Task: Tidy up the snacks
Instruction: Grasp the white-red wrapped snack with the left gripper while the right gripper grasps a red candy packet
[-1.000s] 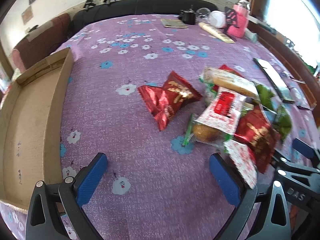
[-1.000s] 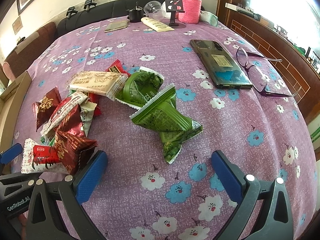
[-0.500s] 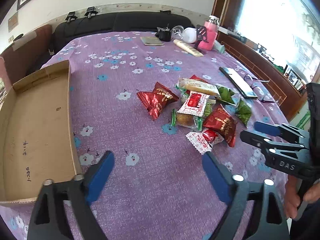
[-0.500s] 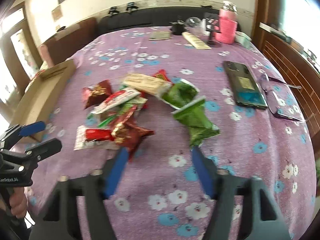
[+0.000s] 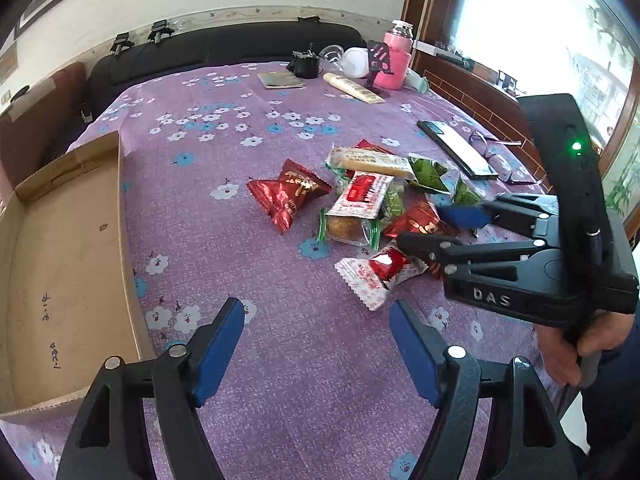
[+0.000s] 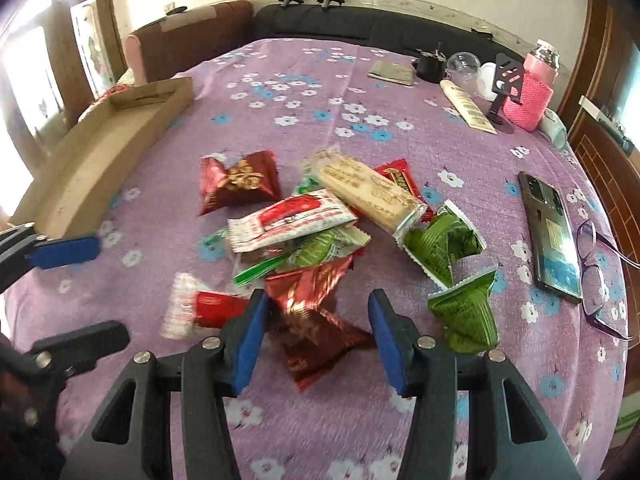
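Narrowing my right gripper around the near red foil packet, pads perhaps not pressing yet; my left gripper hangs released, empty.

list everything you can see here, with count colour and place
purple floral tablecloth: one, covers the table
shallow cardboard tray: one, brown, no snacks in it, at the left edge
foil snack packets: about ten, red, green, white-and-red and beige, piled mid-table
black smartphone: one, right of the pile
purple-framed glasses: one pair, beside the phone
pink knit-sleeved bottle: one, far right corner
black phone stand: one, in front of the bottle
cream tube: one, far side
left hand-held gripper: jaws have just been closing, nothing between them
right hand-held gripper: jaws have just been closing around a red packet
hand: one, on the right gripper's handle
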Action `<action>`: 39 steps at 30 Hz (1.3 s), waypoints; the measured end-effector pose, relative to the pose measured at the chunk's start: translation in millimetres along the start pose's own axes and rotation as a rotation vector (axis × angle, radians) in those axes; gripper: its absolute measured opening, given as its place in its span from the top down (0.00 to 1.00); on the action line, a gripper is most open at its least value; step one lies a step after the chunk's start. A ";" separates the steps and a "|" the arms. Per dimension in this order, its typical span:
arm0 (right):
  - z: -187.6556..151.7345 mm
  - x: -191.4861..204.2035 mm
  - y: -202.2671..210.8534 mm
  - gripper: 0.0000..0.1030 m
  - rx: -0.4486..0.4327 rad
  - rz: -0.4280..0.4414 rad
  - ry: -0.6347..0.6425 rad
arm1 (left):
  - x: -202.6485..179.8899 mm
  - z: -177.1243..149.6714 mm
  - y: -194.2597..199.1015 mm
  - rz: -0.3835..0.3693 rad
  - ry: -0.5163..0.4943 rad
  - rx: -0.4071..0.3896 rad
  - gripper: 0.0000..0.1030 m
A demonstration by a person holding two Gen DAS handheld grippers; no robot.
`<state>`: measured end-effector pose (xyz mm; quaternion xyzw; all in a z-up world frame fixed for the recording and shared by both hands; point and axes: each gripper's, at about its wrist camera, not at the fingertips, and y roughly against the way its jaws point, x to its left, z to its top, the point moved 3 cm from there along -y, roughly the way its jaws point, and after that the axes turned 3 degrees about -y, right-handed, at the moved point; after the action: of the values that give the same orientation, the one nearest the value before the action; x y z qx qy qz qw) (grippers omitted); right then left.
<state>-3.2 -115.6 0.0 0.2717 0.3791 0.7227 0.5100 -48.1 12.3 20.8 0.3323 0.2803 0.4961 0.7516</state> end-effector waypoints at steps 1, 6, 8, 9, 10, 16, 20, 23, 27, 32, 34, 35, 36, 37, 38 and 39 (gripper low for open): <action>-1.4 -0.5 2.1 0.66 -0.008 0.002 0.000 | -2.5 1.5 0.1 0.004 -0.013 0.000 0.24; -5.9 -19.2 14.0 0.68 -0.058 0.038 -0.086 | -20.1 12.2 -10.3 0.001 -0.095 0.022 0.24; -7.7 -28.8 18.1 0.68 -0.083 0.078 -0.131 | -30.2 16.6 -21.1 -0.002 -0.147 0.041 0.24; -9.5 -33.7 19.5 0.68 -0.095 0.097 -0.152 | -34.7 18.0 -27.8 0.007 -0.172 0.052 0.24; -10.1 -36.4 19.8 0.68 -0.101 0.112 -0.166 | -38.4 18.9 -33.6 0.014 -0.192 0.063 0.24; -11.5 -51.8 20.1 0.68 -0.121 0.182 -0.244 | -45.6 23.9 -63.6 0.034 -0.242 0.115 0.36; -11.4 -54.4 20.5 0.68 -0.127 0.189 -0.261 | -47.0 17.5 -57.5 0.012 -0.211 0.120 0.57; -12.0 -54.7 21.2 0.68 -0.127 0.188 -0.260 | -55.1 8.8 -51.9 -0.008 -0.210 0.125 0.58; -11.7 -54.4 19.8 0.68 -0.123 0.195 -0.254 | -60.9 12.5 -51.3 0.009 -0.220 0.117 0.51; -12.2 -54.6 18.1 0.68 -0.124 0.194 -0.260 | -58.3 21.9 -66.7 0.002 -0.178 0.121 0.42; -12.0 -54.7 18.2 0.68 -0.123 0.193 -0.263 | -58.3 22.3 -64.4 0.006 -0.175 0.104 0.65; -12.1 -54.7 17.9 0.68 -0.124 0.194 -0.264 | -58.1 21.8 -63.3 0.005 -0.171 0.102 0.65; -12.0 -54.4 18.2 0.68 -0.124 0.195 -0.262 | -56.6 21.5 -61.8 0.011 -0.160 0.096 0.65; -11.9 -54.4 18.7 0.68 -0.125 0.195 -0.259 | -53.9 20.6 -60.5 0.018 -0.146 0.091 0.66; -11.9 -53.9 19.2 0.68 -0.129 0.195 -0.256 | -51.2 19.3 -58.8 0.013 -0.132 0.091 0.66; -12.0 -53.5 20.3 0.68 -0.132 0.196 -0.254 | -49.2 18.3 -56.6 0.007 -0.121 0.088 0.66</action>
<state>-5.6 -173.2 9.7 0.3624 0.2352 0.7522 0.4975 -20.0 -53.9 -7.3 0.3952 0.2548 0.4648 0.7502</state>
